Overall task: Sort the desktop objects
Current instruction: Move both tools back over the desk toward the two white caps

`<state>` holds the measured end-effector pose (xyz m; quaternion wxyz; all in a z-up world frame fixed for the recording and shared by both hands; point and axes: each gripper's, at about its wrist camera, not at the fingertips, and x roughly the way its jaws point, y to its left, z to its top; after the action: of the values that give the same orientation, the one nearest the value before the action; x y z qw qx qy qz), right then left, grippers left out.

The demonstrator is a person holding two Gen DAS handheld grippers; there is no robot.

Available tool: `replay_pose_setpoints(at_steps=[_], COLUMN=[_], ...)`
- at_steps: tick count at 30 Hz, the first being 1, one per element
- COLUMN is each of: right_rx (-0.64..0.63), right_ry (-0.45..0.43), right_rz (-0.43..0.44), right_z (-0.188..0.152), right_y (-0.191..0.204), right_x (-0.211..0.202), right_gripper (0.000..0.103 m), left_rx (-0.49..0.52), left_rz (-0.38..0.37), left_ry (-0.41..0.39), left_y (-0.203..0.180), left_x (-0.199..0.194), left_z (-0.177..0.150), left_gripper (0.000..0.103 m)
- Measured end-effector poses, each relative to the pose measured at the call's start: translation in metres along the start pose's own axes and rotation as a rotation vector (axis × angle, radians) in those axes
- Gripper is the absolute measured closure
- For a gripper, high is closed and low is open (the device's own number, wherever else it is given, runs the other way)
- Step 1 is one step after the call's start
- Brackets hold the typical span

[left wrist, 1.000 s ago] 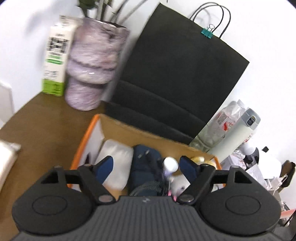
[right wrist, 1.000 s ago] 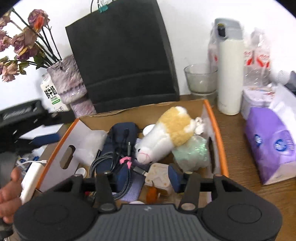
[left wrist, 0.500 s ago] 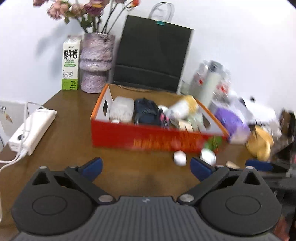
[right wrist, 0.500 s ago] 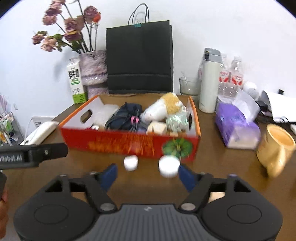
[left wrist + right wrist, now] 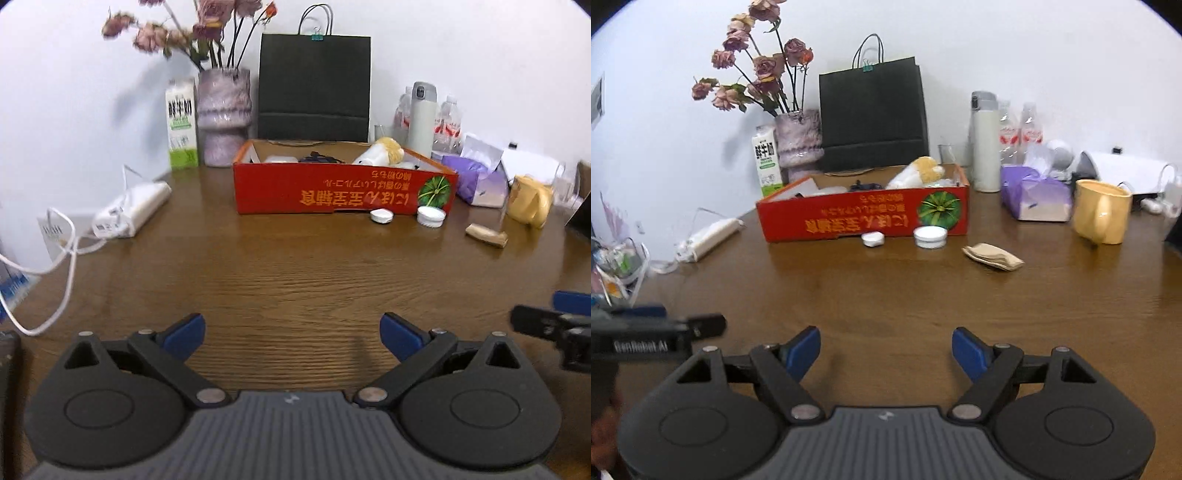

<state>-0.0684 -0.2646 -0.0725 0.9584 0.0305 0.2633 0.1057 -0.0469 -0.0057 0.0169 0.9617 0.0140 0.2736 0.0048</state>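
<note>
Brown wood-grain worktop [image 5: 295,266] fills the scene, wide and mostly bare up front. Behind it stands a black paper bag [image 5: 314,85] against the white wall, with a mottled purple vase [image 5: 223,118] of dried roses and a milk carton [image 5: 181,123] to its left. Next down in size, the red cardboard box [image 5: 332,190] sits mid-worktop, already holding a plush toy [image 5: 919,171], a dark pouch and cables. Right of the box: a purple tissue pack [image 5: 1034,195], a yellow mug [image 5: 1102,210] and a white flask [image 5: 984,147]. Left, a white power strip [image 5: 133,208] trails its cord. Left gripper [image 5: 291,332] hangs low over bare wood, jaws spread fully wide, nothing between them. Right gripper [image 5: 886,349] does the same, jaws well apart and empty. Smallest now: a brown sachet [image 5: 993,256] lies loose, and two little white lidded tubs [image 5: 930,236] sit just in front of the box's front wall.
</note>
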Motion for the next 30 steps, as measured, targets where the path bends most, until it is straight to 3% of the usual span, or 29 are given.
replay_pose_setpoints(at_steps=[3,10,16,19,21,24,26,30], right_rx=[0.024,0.034,0.029,0.025,0.04,0.003,-0.015,0.004], right_ry=[-0.012,-0.022,0.008,0.051,0.087,0.07,0.041,0.132], right_rz=[0.039,0.02,0.012,0.006,0.005,-0.03,-0.047,-0.018], right_z=[0.0,-0.002,-0.001,0.007,0.023,0.06,0.086,0.125], right_y=[-0.003,-0.003,-0.003,-0.005,-0.011,-0.019,-0.025,-0.043], right_x=[-0.003,-0.001,0.004,0.014,0.029,0.057,0.079,0.151], right_gripper=[0.021,0.021,0.021,0.022,0.025,0.03,0.03,0.035], left_rx=[-0.003,-0.002,0.023,-0.011,-0.006,0.072,0.108,0.156], left_rz=[-0.012,-0.038,-0.043,-0.089,-0.148,-0.195,-0.212,-0.261], left_ry=[-0.001,0.03,0.031,0.013,-0.016,-0.054,-0.03,0.051], left_y=[0.0,-0.002,-0.006,-0.007,-0.013,-0.029,-0.043,-0.071], left_x=[0.002,0.005,0.005,0.013,0.024,0.058,0.088,0.15], left_z=[0.002,-0.002,-0.003,0.016,0.039,0.072,0.086,0.107], left_gripper=[0.0,0.0,0.0,0.0,0.0,0.001,0.005,0.017])
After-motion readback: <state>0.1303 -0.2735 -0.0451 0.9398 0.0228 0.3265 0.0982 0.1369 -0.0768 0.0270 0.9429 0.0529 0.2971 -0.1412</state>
